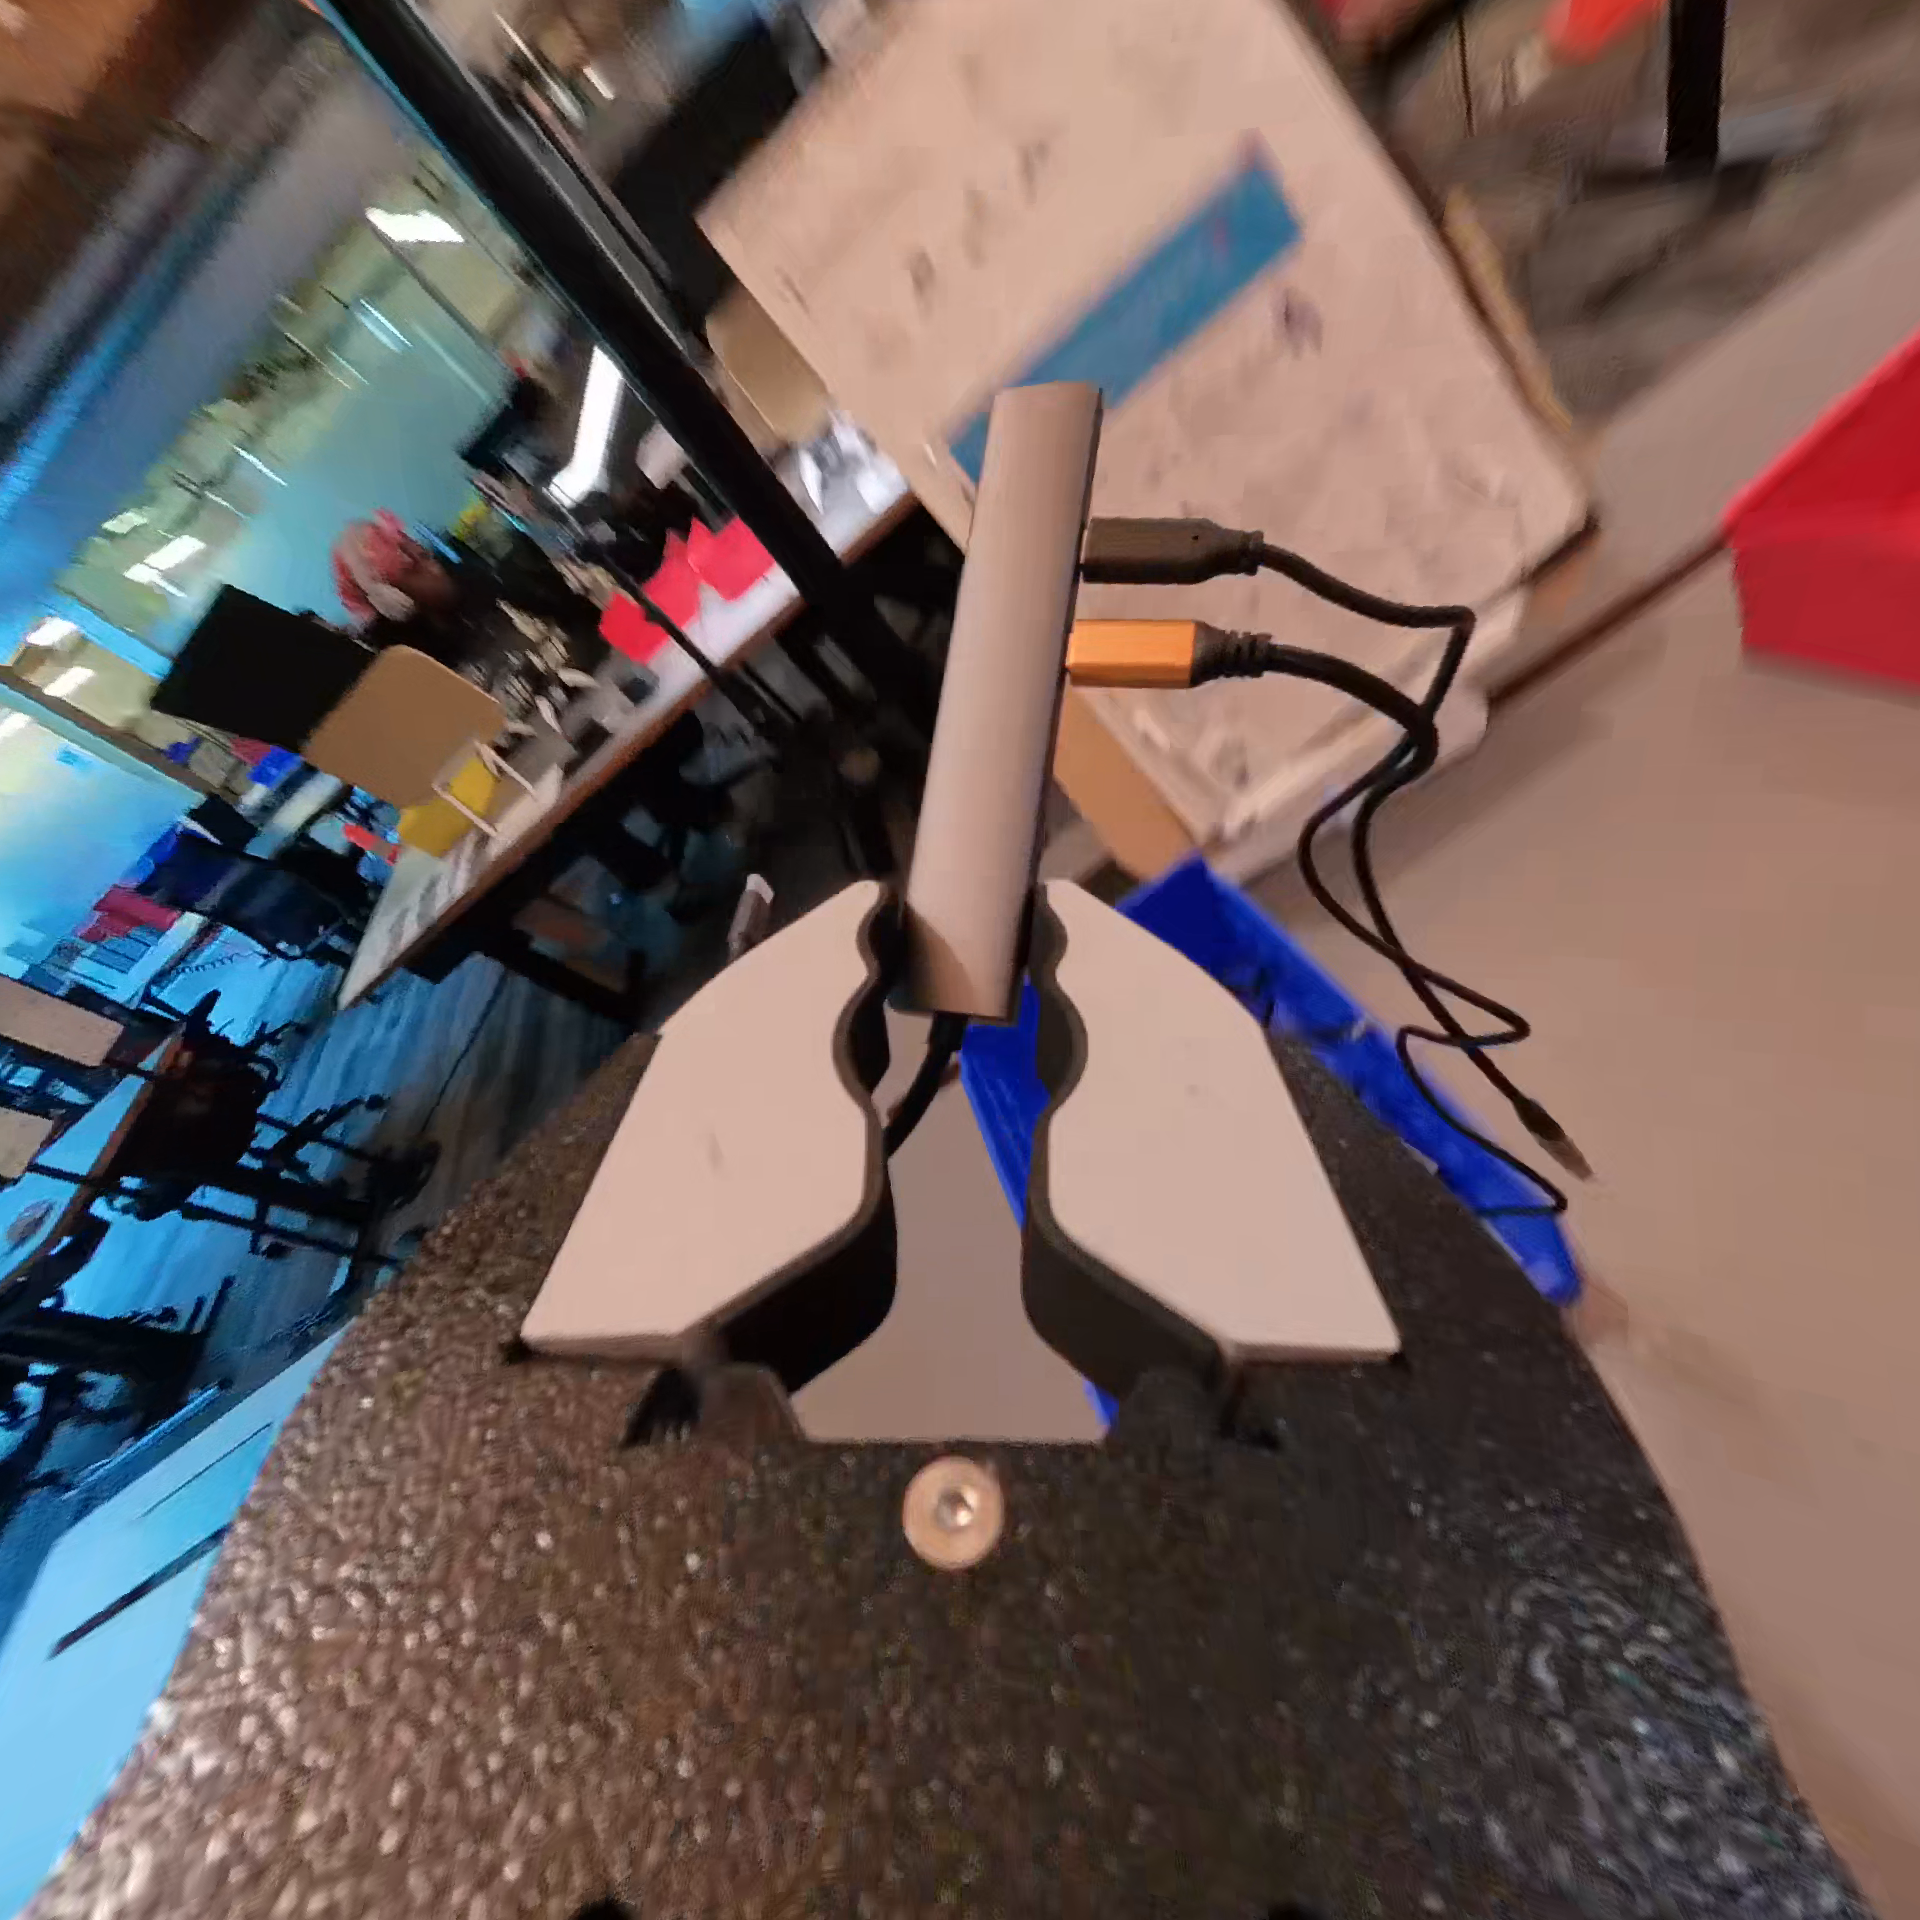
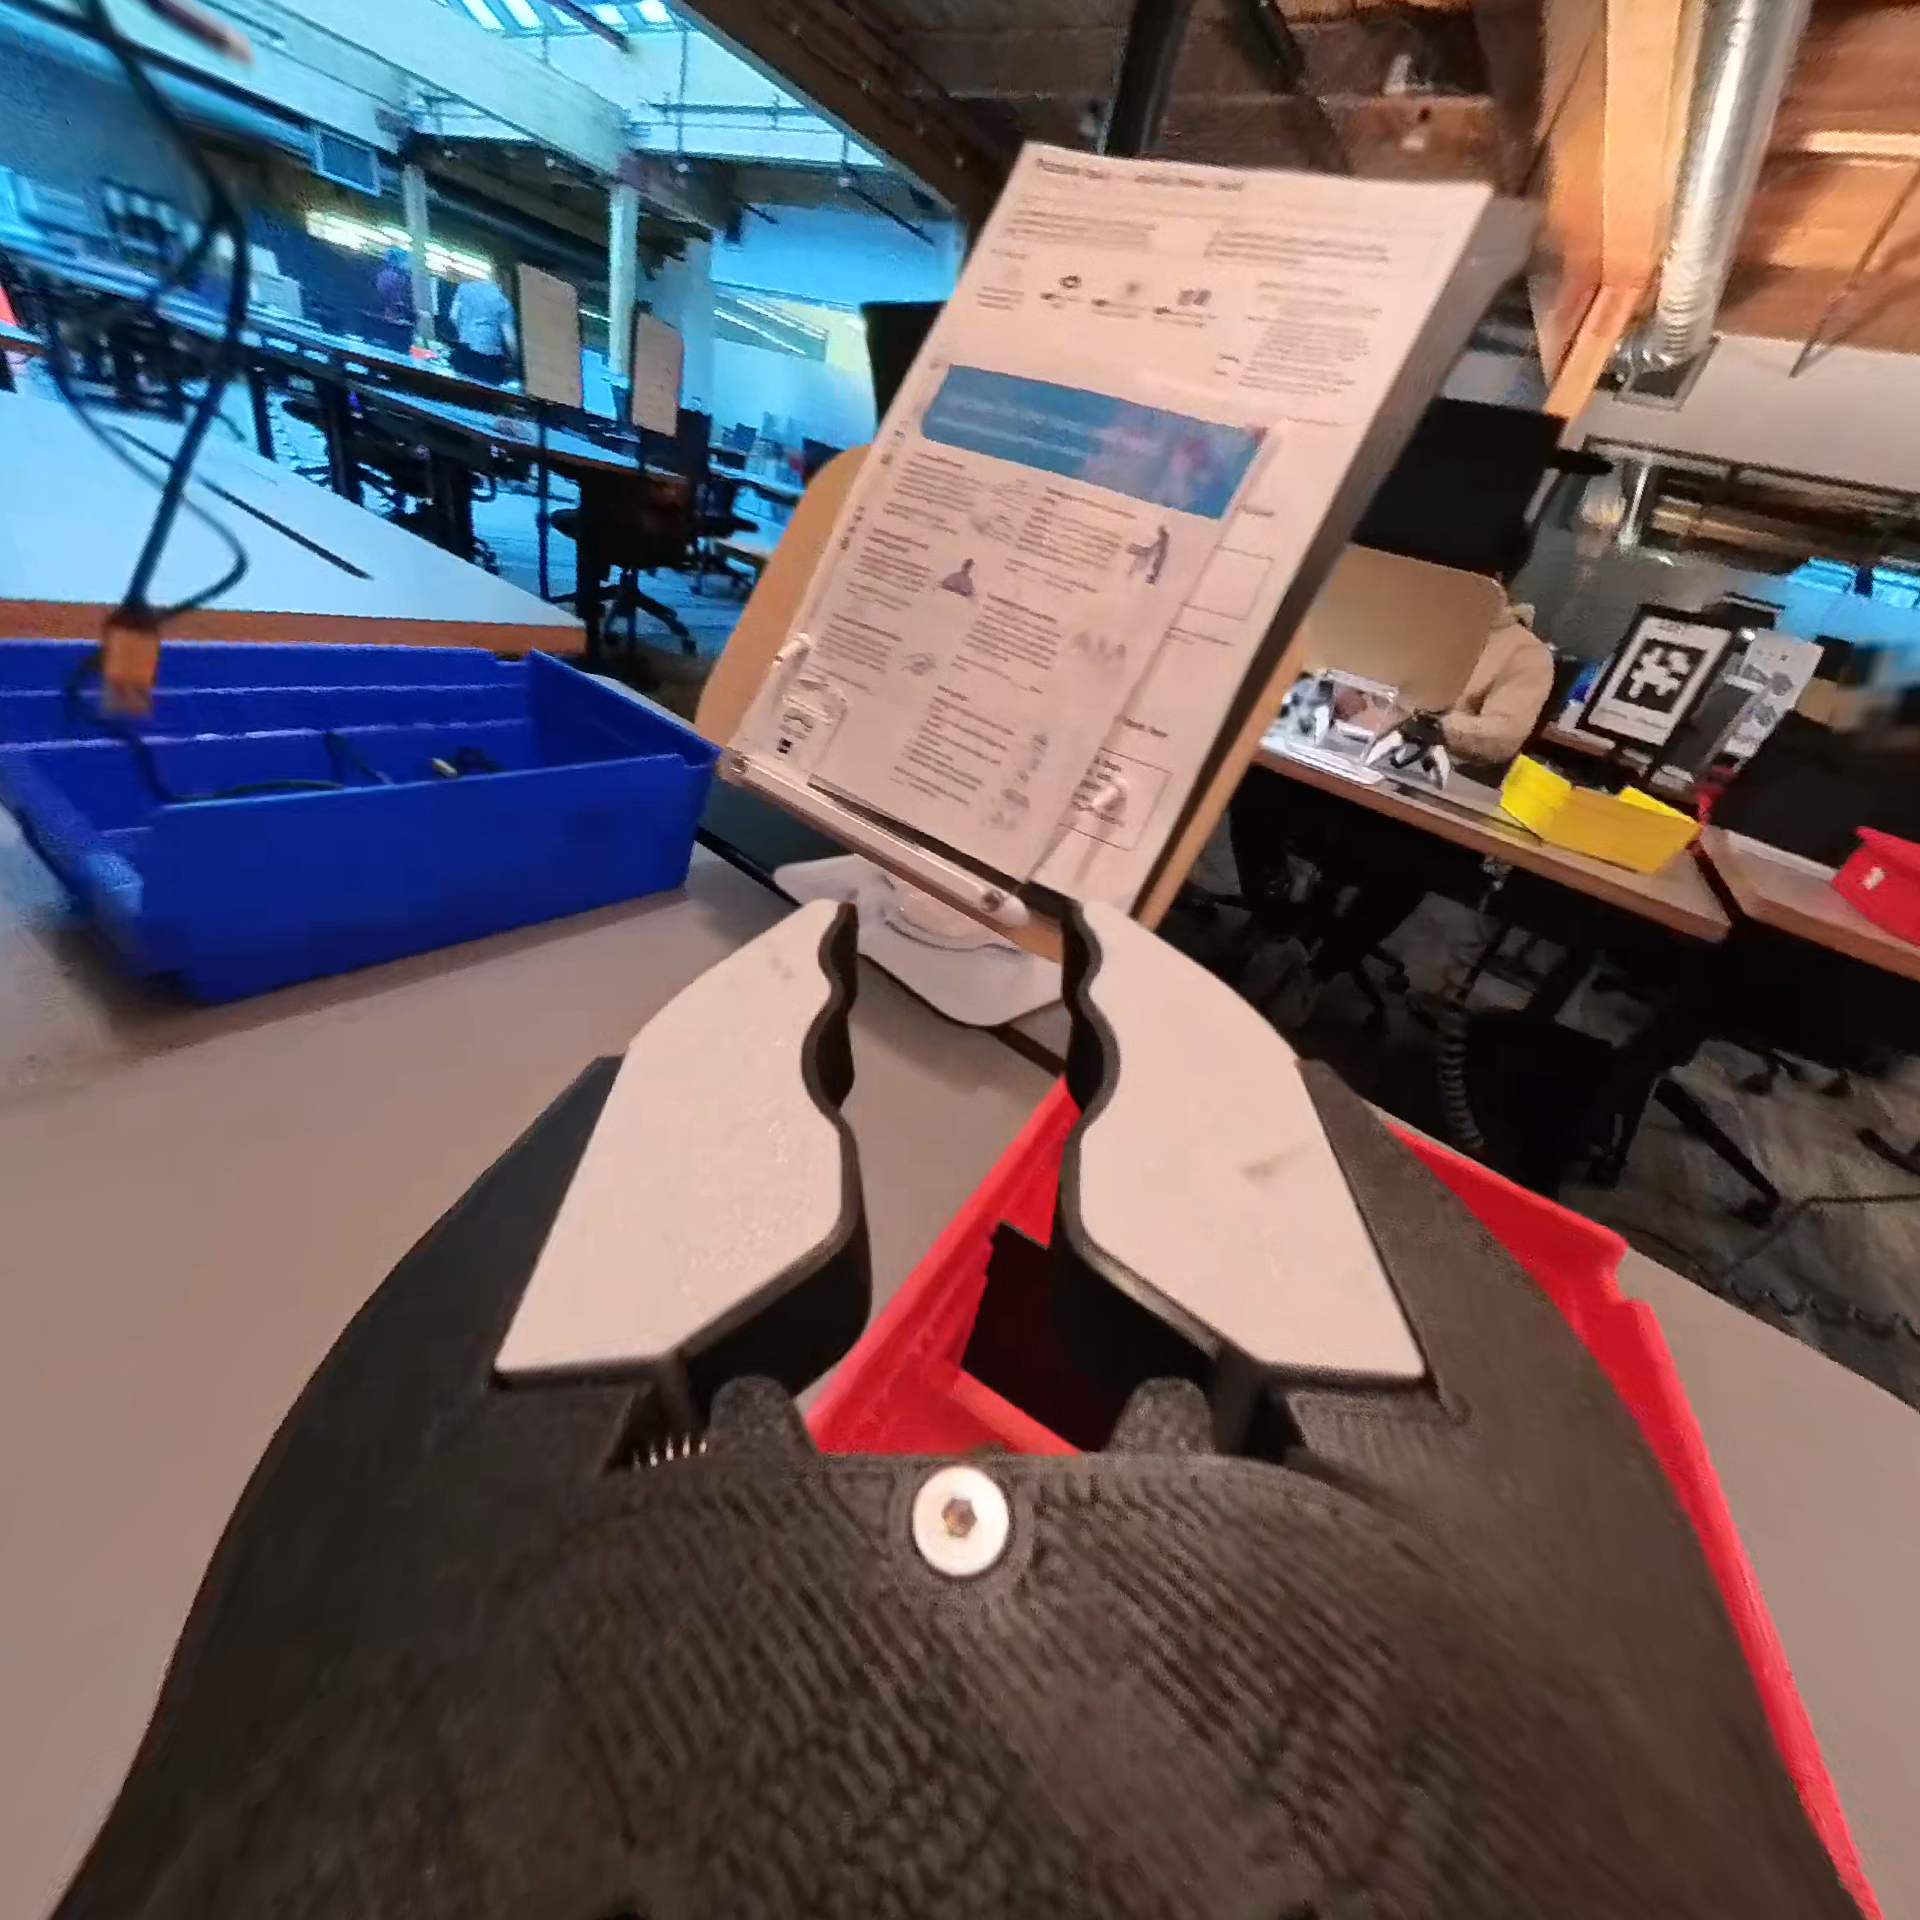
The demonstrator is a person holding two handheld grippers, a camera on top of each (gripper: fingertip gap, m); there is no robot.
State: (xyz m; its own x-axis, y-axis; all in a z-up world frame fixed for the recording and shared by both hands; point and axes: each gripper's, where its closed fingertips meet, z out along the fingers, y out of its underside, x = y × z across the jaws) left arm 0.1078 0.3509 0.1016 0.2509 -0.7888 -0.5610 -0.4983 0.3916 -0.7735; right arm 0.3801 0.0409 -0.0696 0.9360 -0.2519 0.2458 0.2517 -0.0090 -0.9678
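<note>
My left gripper (image 1: 961, 914) is shut on the lower end of a long grey hub (image 1: 1013, 675) and holds it upright in the air. A dark plug (image 1: 1153, 549) and an orange plug (image 1: 1132, 655) sit in the hub's right side, and their black cables (image 1: 1392, 831) hang down in loops. My right gripper (image 2: 961, 925) is open and empty above a red bin (image 2: 1507, 1299) on the grey table (image 2: 260, 1143). An orange plug on a black cable (image 2: 130, 660) dangles over the blue bin (image 2: 416, 831) in the right wrist view.
A document stand (image 2: 1122, 540) with printed sheets stands just beyond my right fingertips. The blue bin (image 1: 1299, 997) lies below the hub and a red bin (image 1: 1829, 540) sits at the right. Other tables, chairs and a seated person (image 2: 1496, 686) fill the background. Tip to tip, the grippers are about 45 centimeters apart.
</note>
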